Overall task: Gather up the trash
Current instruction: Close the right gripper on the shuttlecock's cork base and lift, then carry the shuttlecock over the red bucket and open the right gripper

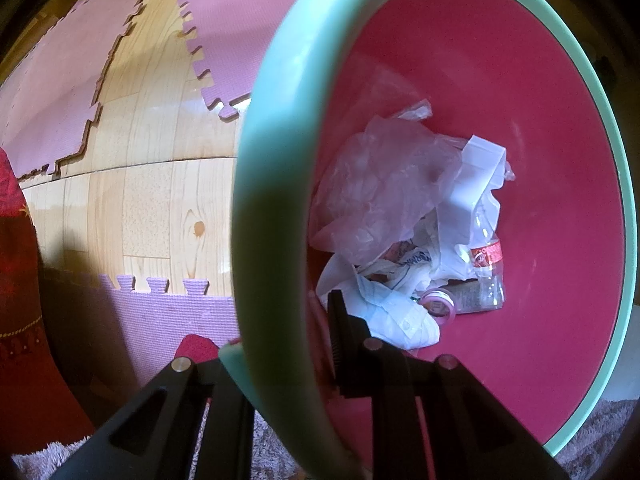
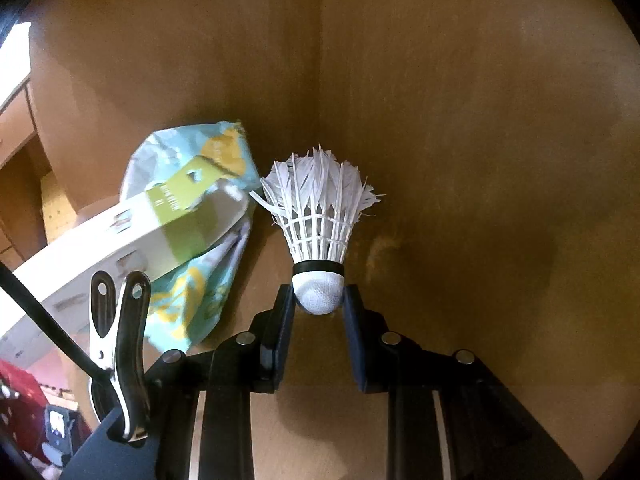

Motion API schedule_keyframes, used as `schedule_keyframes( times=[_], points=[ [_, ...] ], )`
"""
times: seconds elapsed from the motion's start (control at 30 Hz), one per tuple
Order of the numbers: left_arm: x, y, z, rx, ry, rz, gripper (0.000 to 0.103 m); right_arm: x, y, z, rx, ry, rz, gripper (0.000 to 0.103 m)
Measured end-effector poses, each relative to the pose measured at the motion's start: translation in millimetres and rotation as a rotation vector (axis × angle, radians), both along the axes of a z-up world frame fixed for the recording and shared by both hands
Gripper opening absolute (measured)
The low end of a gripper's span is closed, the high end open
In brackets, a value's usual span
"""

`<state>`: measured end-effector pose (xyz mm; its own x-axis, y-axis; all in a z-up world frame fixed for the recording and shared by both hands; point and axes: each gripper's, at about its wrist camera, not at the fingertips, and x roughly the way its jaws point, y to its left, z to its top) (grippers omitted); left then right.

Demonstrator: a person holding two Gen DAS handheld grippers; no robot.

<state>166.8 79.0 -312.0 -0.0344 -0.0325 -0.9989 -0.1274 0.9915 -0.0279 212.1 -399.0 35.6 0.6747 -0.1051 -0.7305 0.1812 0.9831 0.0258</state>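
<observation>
White feathers fan from the frayed cork-tipped shuttlecock [image 2: 318,220] pinched between the right gripper [image 2: 319,304] jaws in the brown shelf's [image 2: 480,120] back corner (presumably bound for disposal), while the left gripper [image 1: 280,344] jaws clamp the mint-green rim of the pink plastic trash bucket [image 1: 560,160], keeping it ready.

Pink foam mats [image 1: 244,28] lie on the wood floor [image 1: 160,184], a red cloth [image 1: 20,288] sits at the floor's left edge, and a metal clip [image 2: 120,344] shows too.
</observation>
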Motion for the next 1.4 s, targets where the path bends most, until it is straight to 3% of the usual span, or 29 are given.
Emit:
schedule_keyframes(
  times=[0.33, 0.63, 1.4],
  points=[
    [-1, -1, -1, 0.000, 0.001, -0.001, 0.015, -61, 4, 22, 0.037, -0.060, 0.019, 0.026],
    [0, 0, -1, -0.001, 0.003, 0.002, 0.015, -68, 31, 25, 0.067, -0.088, 0.036, 0.026],
    [1, 2, -2, -0.001, 0.003, 0.005, 0.015, -105, 146, 39, 0.154, -0.155, 0.306, 0.026]
  ],
)
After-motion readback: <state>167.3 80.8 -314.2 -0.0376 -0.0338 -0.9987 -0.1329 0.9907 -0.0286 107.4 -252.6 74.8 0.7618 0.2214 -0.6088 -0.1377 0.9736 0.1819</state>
